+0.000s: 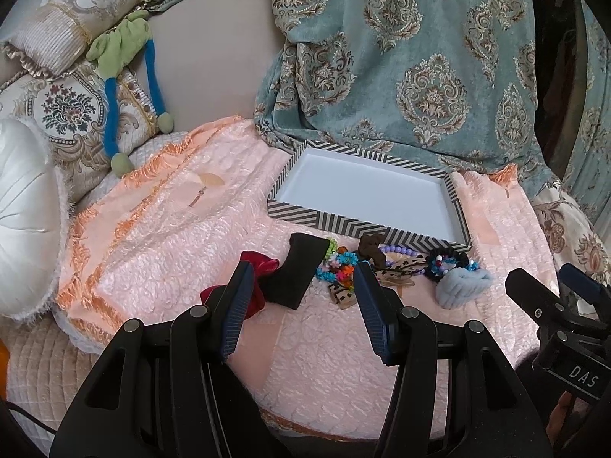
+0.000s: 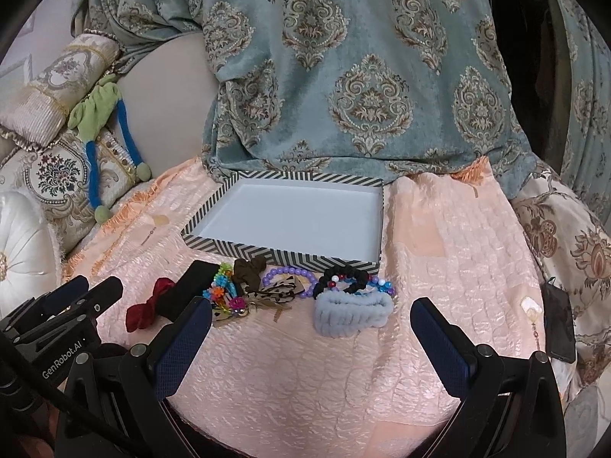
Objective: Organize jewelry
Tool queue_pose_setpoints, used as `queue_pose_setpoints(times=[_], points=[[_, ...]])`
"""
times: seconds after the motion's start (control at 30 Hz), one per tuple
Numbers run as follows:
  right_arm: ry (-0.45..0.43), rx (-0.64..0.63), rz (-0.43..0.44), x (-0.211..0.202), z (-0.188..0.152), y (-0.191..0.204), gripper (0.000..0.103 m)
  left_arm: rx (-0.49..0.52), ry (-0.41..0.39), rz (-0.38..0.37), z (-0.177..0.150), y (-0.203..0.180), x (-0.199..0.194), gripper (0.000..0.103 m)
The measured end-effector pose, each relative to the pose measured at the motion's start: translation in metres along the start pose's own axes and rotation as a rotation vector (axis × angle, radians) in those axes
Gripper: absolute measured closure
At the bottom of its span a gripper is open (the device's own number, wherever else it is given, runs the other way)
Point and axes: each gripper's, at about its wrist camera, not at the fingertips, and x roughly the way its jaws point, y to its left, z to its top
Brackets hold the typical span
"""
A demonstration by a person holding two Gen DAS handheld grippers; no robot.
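A shallow striped tray (image 1: 328, 221) (image 2: 267, 253) with a white, bare inside lies on the pink quilt. In front of it sits a heap of accessories: a red velvet scrunchie (image 1: 257, 261) (image 2: 147, 305), a black band (image 1: 296, 271) (image 2: 187, 286), colourful beaded bracelets (image 1: 338, 265) (image 2: 221, 290), a brown scrunchie (image 1: 372, 248) (image 2: 250, 269), purple beads (image 1: 397, 252) (image 2: 290, 274), a black beaded scrunchie (image 1: 448, 263) (image 2: 343, 280) and a pale blue fuzzy scrunchie (image 1: 464, 286) (image 2: 353, 313). My left gripper (image 1: 303, 278) is open just short of the black band. My right gripper (image 2: 311, 313) is open before the blue scrunchie.
A teal patterned cloth (image 1: 401, 57) drapes behind the tray. Cushions (image 1: 65, 114) and a green-blue plush toy (image 1: 122, 57) pile at the left. A dark phone (image 2: 559, 320) lies at the right edge of the quilt.
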Motion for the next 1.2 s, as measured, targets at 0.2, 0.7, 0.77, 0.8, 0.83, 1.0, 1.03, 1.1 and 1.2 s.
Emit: queue_pose_setpoints(times=[0.2, 0.7, 0.77, 0.8, 0.83, 1.0, 1.03, 1.1, 1.2], points=[[0.0, 0.002, 0.003, -0.0012, 0.0006, 0.0009, 0.0, 0.007, 0.005, 0.0, -0.0003, -0.0021, -0.0007, 0.049], [0.014, 0.001, 0.005, 0.0007, 0.0009, 0.0007, 0.0, 0.012, 0.014, -0.001, -0.0008, -0.0039, 0.0012, 0.049], [0.017, 0.0, 0.006, 0.001, 0.0007, 0.0008, 0.0, 0.013, 0.016, -0.002, -0.0012, -0.0043, 0.0018, 0.049], [0.019, 0.0, 0.007, 0.0012, 0.0008, 0.0007, 0.0, 0.014, 0.018, -0.002, -0.0016, -0.0047, 0.0022, 0.049], [0.019, 0.001, 0.008, 0.0011, 0.0009, 0.0004, 0.0, 0.015, 0.02, -0.002, -0.0022, -0.005, 0.0027, 0.049], [0.017, 0.0, 0.009, 0.0007, 0.0017, 0.0012, 0.0, 0.017, 0.023, -0.002, -0.0034, -0.0056, 0.0032, 0.049], [0.017, 0.0, 0.009, 0.0008, 0.0016, 0.0012, 0.0, 0.017, 0.023, -0.002, -0.0039, -0.0055, 0.0032, 0.049], [0.018, 0.0, 0.011, 0.0012, 0.0012, 0.002, 0.0, 0.016, 0.023, -0.002, -0.0036, -0.0055, 0.0032, 0.049], [0.019, 0.0, 0.009, 0.0014, 0.0006, 0.0018, 0.0, 0.017, 0.026, -0.003, -0.0042, -0.0055, 0.0035, 0.049]])
